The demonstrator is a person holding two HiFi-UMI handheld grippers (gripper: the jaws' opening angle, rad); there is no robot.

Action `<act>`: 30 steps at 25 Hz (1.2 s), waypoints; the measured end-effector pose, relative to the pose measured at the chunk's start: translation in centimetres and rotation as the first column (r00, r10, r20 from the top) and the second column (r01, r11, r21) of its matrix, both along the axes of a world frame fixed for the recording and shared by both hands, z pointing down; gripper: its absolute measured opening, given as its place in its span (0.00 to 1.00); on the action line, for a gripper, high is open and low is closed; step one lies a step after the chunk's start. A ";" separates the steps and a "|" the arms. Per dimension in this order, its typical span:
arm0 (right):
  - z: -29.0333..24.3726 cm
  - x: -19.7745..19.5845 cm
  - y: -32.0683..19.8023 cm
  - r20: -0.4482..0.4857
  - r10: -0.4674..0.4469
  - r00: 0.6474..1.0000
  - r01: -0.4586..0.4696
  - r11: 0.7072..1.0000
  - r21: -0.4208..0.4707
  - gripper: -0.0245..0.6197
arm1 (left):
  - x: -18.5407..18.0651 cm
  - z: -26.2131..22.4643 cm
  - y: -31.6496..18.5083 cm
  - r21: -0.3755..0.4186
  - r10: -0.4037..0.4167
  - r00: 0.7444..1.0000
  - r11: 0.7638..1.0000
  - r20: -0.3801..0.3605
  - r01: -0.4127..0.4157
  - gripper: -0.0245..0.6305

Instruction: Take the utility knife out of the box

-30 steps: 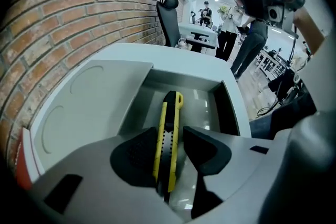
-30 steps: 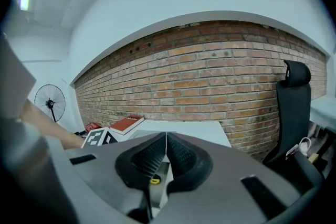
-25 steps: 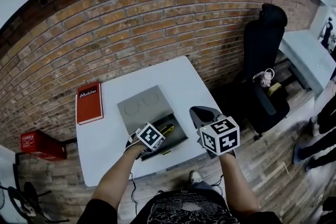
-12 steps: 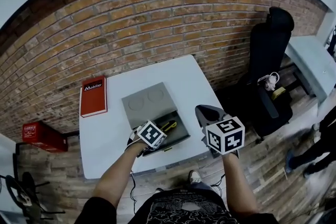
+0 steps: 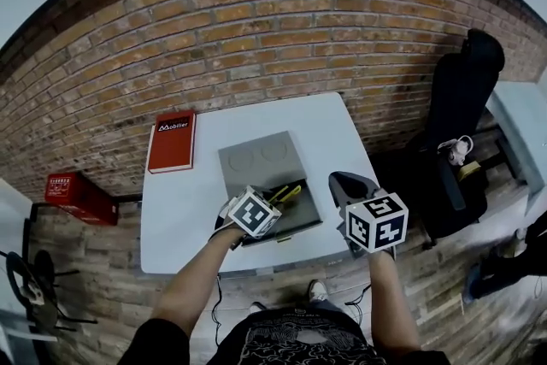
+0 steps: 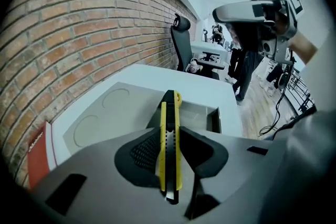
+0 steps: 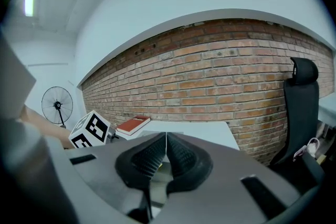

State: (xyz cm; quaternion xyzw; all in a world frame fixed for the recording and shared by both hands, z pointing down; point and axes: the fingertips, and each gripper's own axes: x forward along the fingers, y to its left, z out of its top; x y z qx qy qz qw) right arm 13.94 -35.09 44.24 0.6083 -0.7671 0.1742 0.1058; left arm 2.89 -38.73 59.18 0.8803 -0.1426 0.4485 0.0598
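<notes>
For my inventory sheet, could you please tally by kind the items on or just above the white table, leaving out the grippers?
utility knife: 1
grey box: 1
red book: 1
Total: 3

- In the head view, the left gripper (image 5: 267, 204) is covering most of the utility knife (image 5: 289, 193).
- In the left gripper view, its body is hiding part of the red book (image 6: 38, 152).

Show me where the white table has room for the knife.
Widest patch: the table in front of the red book, left of the grey box. A smaller one lies right of the box. Crowded: near the left gripper with the utility knife and right gripper.
</notes>
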 end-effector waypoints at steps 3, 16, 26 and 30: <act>-0.2 -0.7 -0.5 0.000 -0.024 1.000 0.024 1.000 0.004 0.07 | -0.6 -1.2 -0.5 0.013 -0.049 0.998 0.999 -0.042 0.049 0.23; -2.6 -3.1 -2.4 -0.006 -0.121 0.993 0.121 0.991 0.061 0.07 | -4.3 -10.6 -3.4 0.156 -0.234 0.937 0.947 -0.261 0.280 0.23; -6.1 -5.2 -4.1 -0.022 -0.186 0.982 0.187 0.973 0.135 0.07 | -11.1 -18.3 -4.6 0.203 -0.388 0.790 0.825 -0.475 0.527 0.23; -7.3 -5.7 -4.5 -0.024 -0.193 0.981 0.195 0.966 0.169 0.07 | -14.4 -20.3 -4.6 0.206 -0.455 0.697 0.736 -0.554 0.645 0.23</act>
